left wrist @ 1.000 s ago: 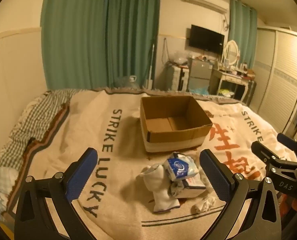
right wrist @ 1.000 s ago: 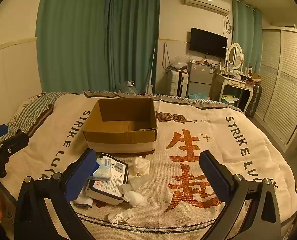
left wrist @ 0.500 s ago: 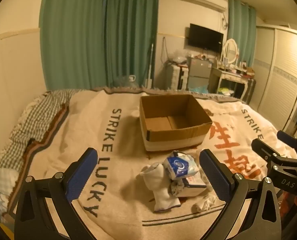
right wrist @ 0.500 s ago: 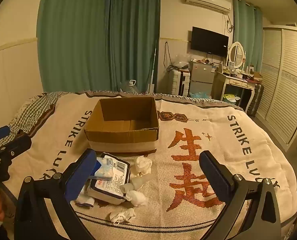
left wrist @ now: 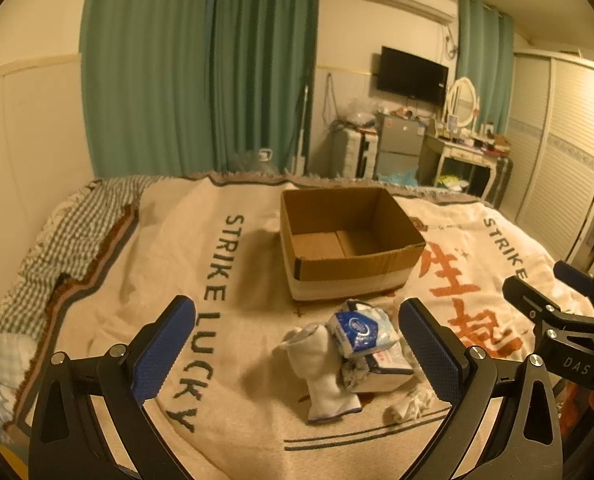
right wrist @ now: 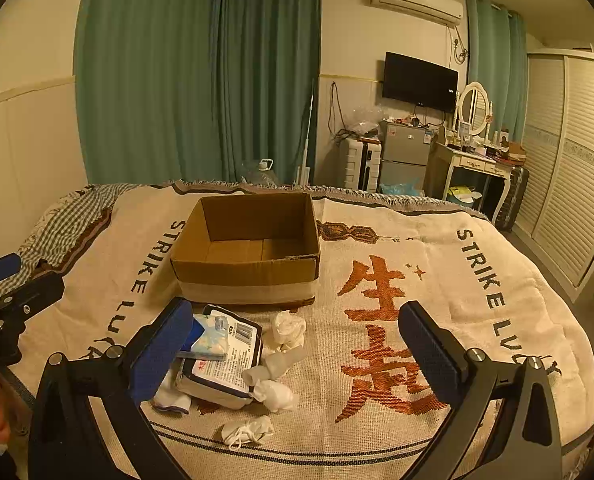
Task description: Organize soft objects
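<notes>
- Across the last second almost nothing changed: the left gripper (left wrist: 297, 344) and the right gripper (right wrist: 293, 346) drifted only slightly, and the pile of soft things kept its place.
- Both pairs of fingers stood wide open and held nothing.
- The open brown cardboard box (right wrist: 249, 248) sat empty on the cream woven bedspread (right wrist: 437, 280).
- Just in front of it lay the blue-and-white soft tissue pack (left wrist: 361, 332), a white sock (left wrist: 323, 372), a flat white wipes packet (right wrist: 223, 364) and crumpled white tissues (right wrist: 287, 330), none touching the fingers.
- Judging from this, the sorting had not begun; a first pick was still due.
</notes>
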Demonstrator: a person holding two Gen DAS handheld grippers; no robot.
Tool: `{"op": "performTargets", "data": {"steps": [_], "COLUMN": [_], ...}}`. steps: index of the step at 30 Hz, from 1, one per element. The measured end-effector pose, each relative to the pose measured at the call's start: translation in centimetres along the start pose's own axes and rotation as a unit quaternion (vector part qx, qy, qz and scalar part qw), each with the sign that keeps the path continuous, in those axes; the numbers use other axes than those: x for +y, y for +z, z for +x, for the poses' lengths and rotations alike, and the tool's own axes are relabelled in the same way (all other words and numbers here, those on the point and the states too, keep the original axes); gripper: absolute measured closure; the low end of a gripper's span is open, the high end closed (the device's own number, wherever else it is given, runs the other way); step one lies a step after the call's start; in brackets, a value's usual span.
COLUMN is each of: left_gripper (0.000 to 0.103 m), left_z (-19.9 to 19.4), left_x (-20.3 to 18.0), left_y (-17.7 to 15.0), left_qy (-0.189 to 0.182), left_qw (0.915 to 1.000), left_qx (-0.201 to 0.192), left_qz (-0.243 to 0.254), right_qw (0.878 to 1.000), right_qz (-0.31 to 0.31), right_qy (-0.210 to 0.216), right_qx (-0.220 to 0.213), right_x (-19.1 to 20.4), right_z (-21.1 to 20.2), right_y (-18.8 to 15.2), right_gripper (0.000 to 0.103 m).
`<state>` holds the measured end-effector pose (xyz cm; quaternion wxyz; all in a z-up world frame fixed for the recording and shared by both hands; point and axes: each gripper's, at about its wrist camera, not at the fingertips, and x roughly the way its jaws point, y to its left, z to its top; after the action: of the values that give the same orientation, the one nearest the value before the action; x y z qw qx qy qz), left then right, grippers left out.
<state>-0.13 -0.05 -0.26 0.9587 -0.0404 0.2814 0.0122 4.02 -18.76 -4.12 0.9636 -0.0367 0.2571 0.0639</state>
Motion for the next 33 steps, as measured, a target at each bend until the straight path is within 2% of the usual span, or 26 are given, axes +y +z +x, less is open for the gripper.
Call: {"op": "performTargets", "data": {"steps": [33], "left_gripper": [0.0], "left_z": [0.26], "left_x": [-0.78], "left_y": [-0.48], "left_qy": [0.008], "left_qw": [0.9999], "left_qx": [-0.003], "left_qz": [0.012], "right_qw": [1.0], "right_qz": [0.005], "right_qy": [0.002], "right_qx": [0.007], "right_x": [-0.41], "right_z": [-0.02], "right_y": [0.28], "right_gripper": [0.0]}}
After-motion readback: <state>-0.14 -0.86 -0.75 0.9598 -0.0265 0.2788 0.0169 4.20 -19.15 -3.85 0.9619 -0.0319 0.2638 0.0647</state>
